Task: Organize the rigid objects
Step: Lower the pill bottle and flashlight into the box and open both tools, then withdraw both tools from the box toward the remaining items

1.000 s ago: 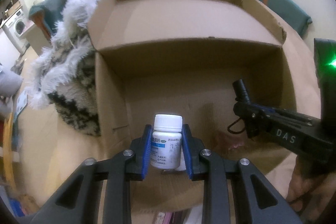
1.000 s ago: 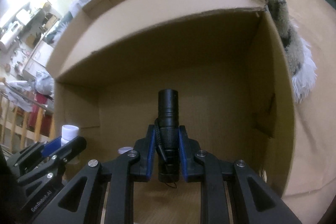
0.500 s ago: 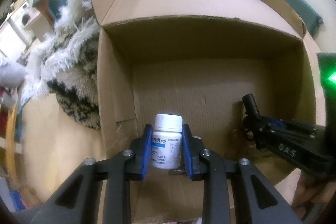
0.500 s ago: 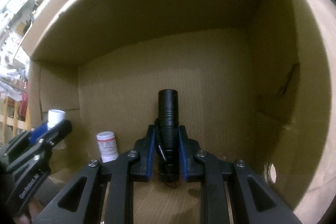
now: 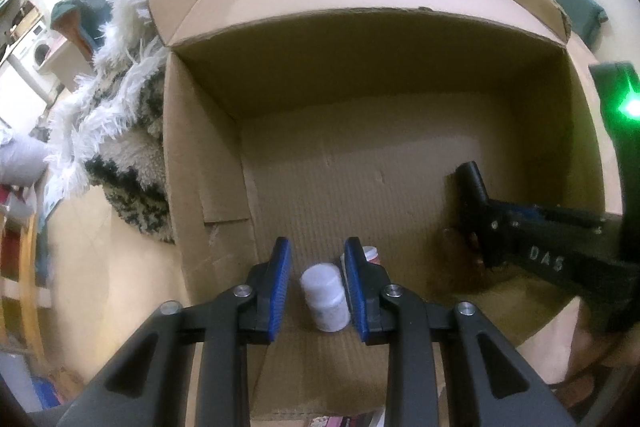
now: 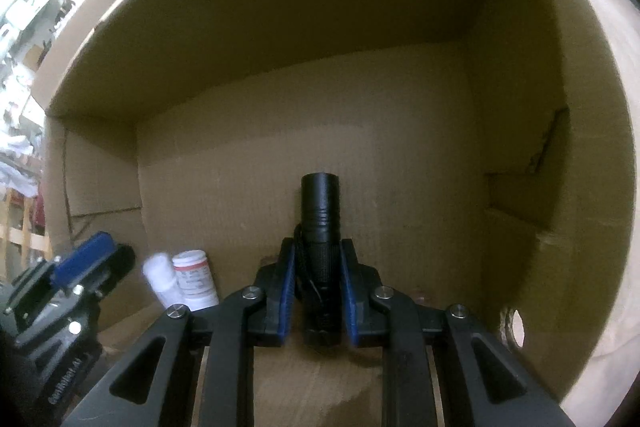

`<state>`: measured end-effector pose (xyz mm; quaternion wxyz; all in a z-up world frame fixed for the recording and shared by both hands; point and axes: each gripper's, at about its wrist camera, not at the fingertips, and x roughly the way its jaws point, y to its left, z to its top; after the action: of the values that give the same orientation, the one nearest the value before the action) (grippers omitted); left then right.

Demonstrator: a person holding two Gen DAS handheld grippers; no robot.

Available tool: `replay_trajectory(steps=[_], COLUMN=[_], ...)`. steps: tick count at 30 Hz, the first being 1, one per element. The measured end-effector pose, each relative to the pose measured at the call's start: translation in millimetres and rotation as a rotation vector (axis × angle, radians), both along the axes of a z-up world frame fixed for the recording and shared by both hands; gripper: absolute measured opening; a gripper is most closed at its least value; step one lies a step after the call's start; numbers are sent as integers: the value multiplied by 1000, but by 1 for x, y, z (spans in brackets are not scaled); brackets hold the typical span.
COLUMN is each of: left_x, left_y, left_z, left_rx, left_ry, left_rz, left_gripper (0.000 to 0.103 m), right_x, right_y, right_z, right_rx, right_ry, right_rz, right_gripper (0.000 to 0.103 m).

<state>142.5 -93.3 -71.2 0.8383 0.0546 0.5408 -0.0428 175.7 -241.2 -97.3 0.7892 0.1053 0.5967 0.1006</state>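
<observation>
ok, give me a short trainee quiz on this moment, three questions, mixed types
1. True or false: the right hand-held gripper is shut on the black cylindrical flashlight.
2. Inside the brown cardboard box, what is right beside the plain white plastic bottle? A) a white bottle with a red-printed label B) a mug C) a spoon
3. Short answer: which hand-held gripper holds nothing?
Key: 1 true; 2 A; 3 the left hand-held gripper.

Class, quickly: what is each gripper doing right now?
Left gripper: open, small white plastic bottle loose between its jaws.
Right gripper: shut on black metal torch.
</observation>
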Motion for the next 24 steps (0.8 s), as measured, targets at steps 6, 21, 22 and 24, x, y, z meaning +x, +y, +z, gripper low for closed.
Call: replay_trajectory(steps=[6, 21, 22, 24], left_x=[-7, -20, -21, -26], left_y=[-6, -14, -14, -9], left_z=[10, 49, 52, 56], left_rx=[-5, -7, -4, -15], left_ry=[-38, -146, -151, -164], left_rz=[-16, 20, 22, 19], left_gripper=[50, 66, 66, 66], right_x=[-4, -3, -4, -8], right_y=[-9, -15, -14, -18], right_z=[13, 19, 19, 22], right_rx=[28, 193, 187, 190], right_ry=[-59, -100, -107, -120], right_rz=[-16, -55, -60, -62], right_gripper=[24, 88, 88, 88])
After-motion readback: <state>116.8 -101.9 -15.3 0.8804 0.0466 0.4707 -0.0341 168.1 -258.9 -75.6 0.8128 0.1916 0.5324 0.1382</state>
